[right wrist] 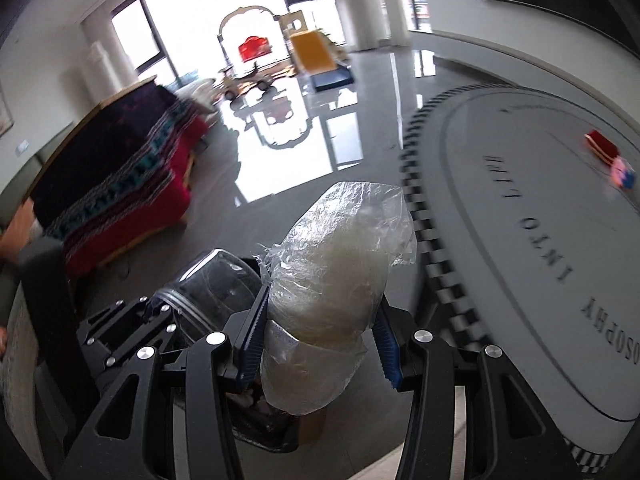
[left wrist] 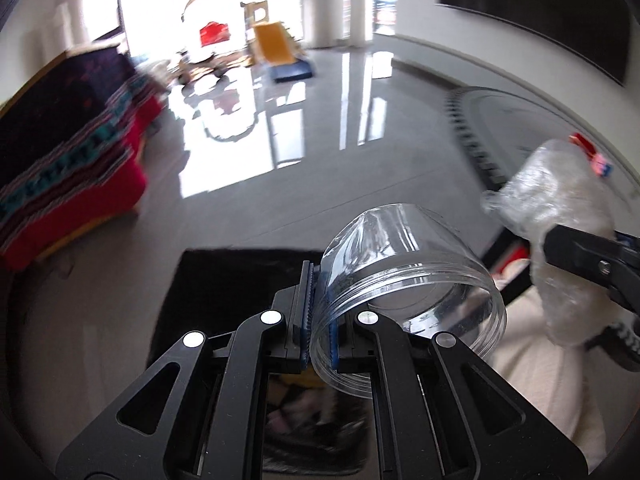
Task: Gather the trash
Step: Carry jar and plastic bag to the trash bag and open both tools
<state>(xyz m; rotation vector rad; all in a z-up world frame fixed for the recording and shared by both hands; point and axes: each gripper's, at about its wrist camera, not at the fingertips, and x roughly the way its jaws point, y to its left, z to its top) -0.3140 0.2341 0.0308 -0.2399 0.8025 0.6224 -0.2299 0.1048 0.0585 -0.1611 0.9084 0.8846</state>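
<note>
In the left wrist view my left gripper [left wrist: 320,316] is shut on the wall of a clear plastic jar [left wrist: 404,276], which lies tilted with its open mouth toward the camera. My right gripper [right wrist: 320,344] is shut on a crumpled clear plastic bag [right wrist: 336,280] with pale stuffing, its blue pads [right wrist: 250,344] pressing both sides. Both grippers hang side by side over a black bin [left wrist: 224,280] with mixed trash [left wrist: 304,420] inside. The right wrist view shows the jar [right wrist: 216,284] and left gripper [right wrist: 160,308] at its left.
A round grey surface [right wrist: 520,240] with a checkered rim and lettering fills the right, with a small red item [right wrist: 604,148] on it. A sofa under a red and dark patterned blanket [right wrist: 120,184] stands left. A toy slide [right wrist: 312,52] stands far back on the glossy floor.
</note>
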